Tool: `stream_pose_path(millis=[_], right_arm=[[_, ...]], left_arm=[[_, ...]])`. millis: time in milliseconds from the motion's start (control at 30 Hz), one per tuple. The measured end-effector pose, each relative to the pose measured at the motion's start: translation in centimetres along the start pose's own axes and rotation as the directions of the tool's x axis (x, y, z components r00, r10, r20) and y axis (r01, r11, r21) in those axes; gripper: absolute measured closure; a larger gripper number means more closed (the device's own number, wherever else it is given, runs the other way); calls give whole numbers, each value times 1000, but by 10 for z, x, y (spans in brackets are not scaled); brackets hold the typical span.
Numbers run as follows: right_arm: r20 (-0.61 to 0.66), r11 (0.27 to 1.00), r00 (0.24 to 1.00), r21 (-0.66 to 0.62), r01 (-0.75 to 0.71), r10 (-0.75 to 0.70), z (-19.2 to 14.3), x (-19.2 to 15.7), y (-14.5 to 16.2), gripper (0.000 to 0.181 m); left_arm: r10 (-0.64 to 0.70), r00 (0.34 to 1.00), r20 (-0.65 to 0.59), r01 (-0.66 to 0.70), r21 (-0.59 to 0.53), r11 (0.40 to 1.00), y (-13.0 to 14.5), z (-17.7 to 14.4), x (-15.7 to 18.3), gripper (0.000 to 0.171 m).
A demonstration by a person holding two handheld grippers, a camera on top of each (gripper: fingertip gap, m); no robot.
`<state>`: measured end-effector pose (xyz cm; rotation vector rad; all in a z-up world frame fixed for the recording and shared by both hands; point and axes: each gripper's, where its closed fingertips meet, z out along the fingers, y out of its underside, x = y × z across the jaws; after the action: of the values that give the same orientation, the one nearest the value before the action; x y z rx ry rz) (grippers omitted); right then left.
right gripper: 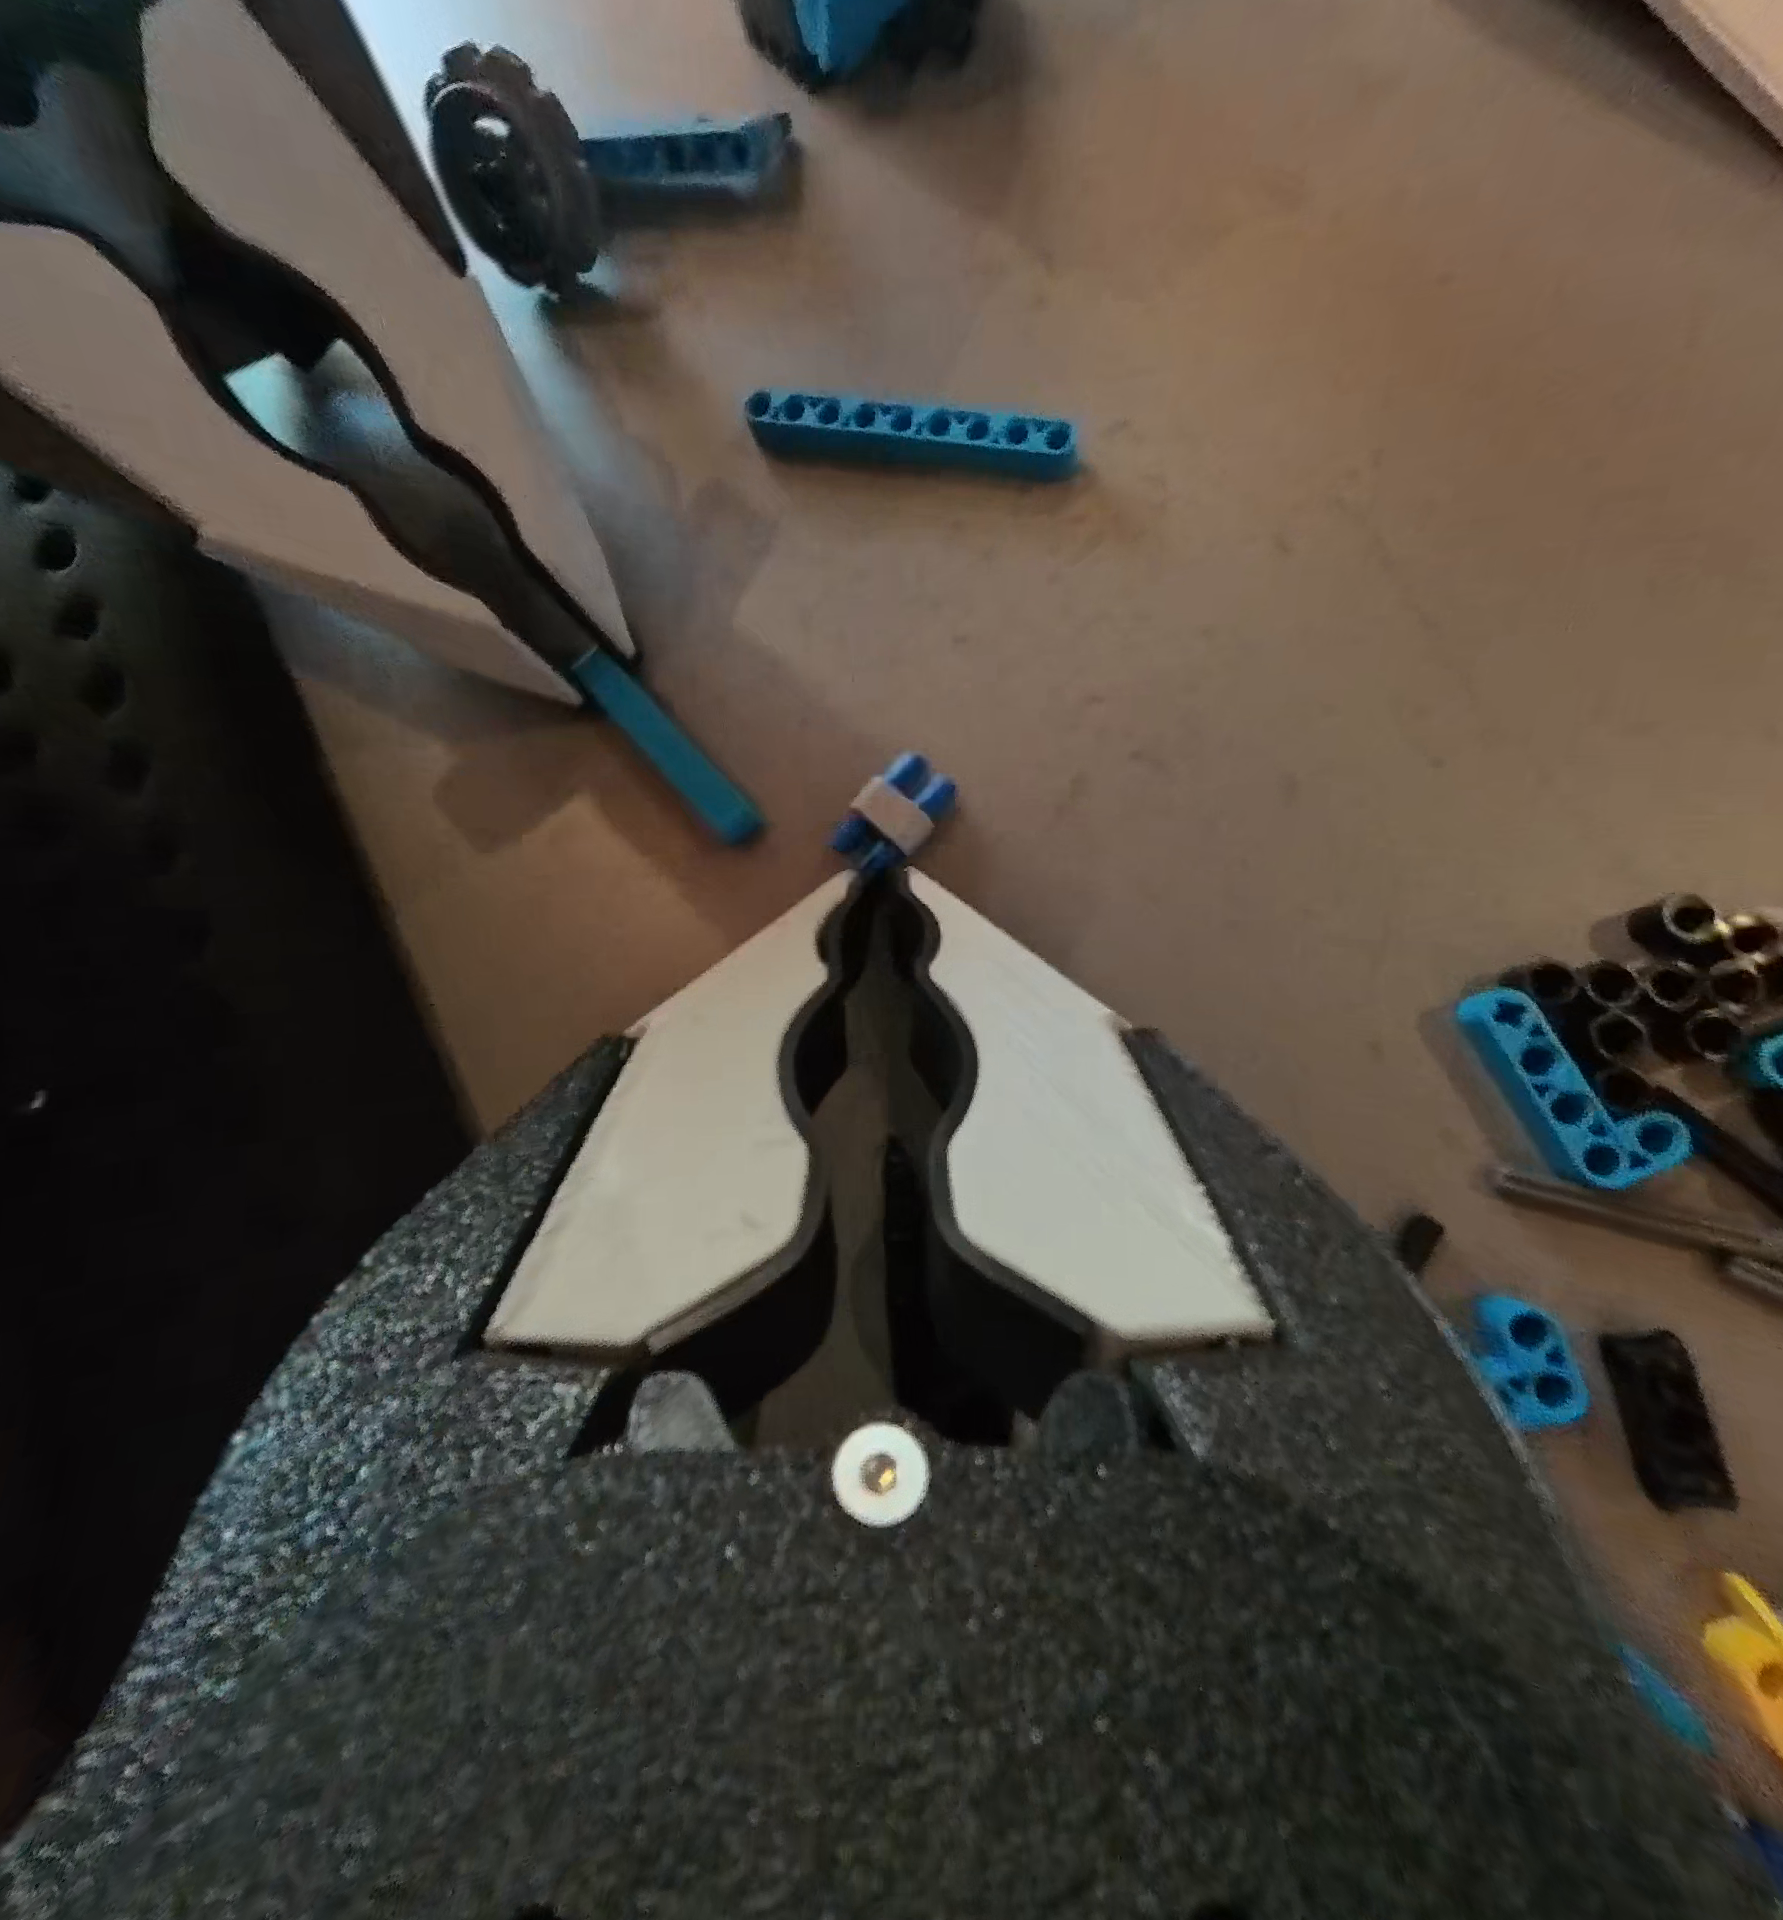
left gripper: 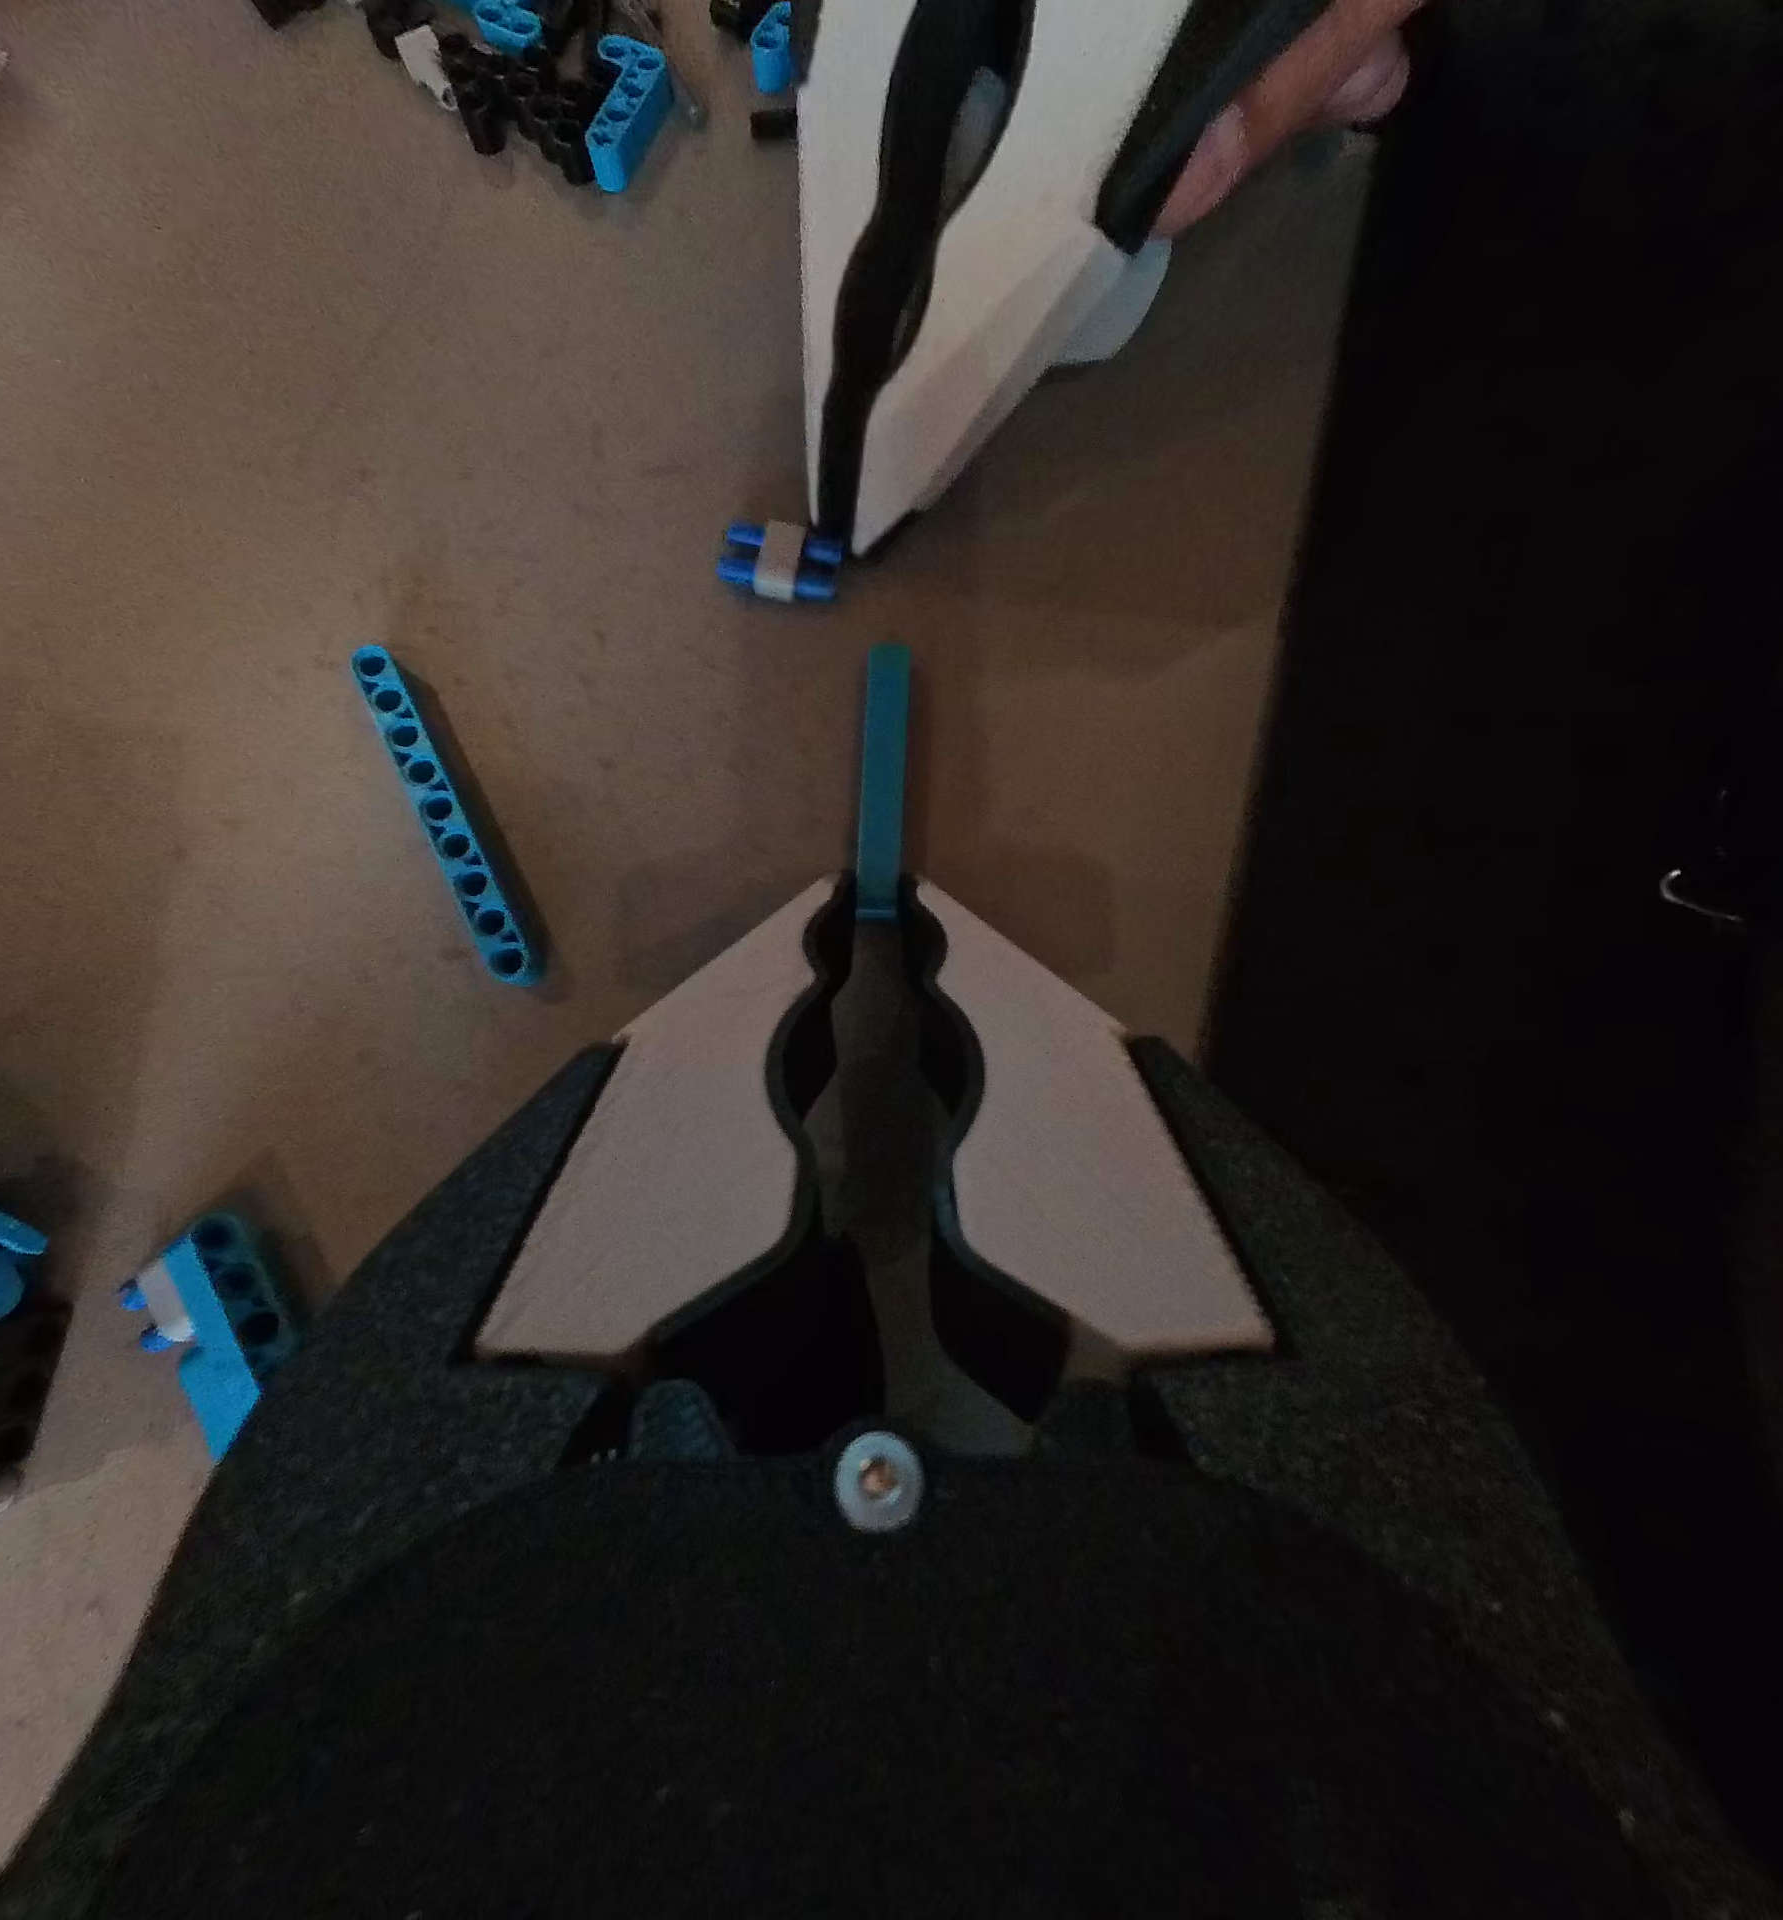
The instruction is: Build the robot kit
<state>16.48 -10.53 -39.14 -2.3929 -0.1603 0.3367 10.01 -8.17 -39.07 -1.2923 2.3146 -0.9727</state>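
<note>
In your left wrist view, your left gripper [left gripper: 879, 883] pinches a thin teal beam [left gripper: 885, 769] by one end; it looks light, stiff and smooth, so grip it on its flat faces. The table [left gripper: 243, 416] drops off close on the right.

In your right wrist view, your right gripper [right gripper: 879, 878] pinches a small blue-and-grey connector [right gripper: 899, 812] by its pins, with open table ahead.

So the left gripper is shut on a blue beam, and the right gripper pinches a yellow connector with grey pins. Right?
Nearly. The left gripper is shut on the blue beam, but the connector at the right gripper is grey with blue pins, not yellow with grey, as the right wrist view shows.
</note>
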Motion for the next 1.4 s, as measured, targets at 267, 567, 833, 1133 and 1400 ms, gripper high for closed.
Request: stream_pose_path(millis=[267, 567, 833, 1133, 1400], right_arm=[[32, 983, 983, -30, 182, -181, -11, 2, -13, 163], [64, 923, 921, 20, 383, -384, 6, -7, -9, 127], [135, 946, 936, 46, 321, -324, 7, -9, -6, 138], [202, 904, 882, 45, 426, -426, 9, -11, -7, 148], [242, 889, 858, 50, 456, -453, 9, -14, -6, 149]], left_arm=[[22, 1000, 2, -22, 12, 1000, -2, 2, 2, 164], [76, 993, -92, -77, -10, 997, -7, 6, 1, 164], [96, 990, -106, -99, -20, 995, -12, 11, -2, 164], [104, 985, -136, -107, -19, 994, -12, 11, -2, 164], [104, 984, -145, -108, -18, 994, -13, 12, -3, 164]])
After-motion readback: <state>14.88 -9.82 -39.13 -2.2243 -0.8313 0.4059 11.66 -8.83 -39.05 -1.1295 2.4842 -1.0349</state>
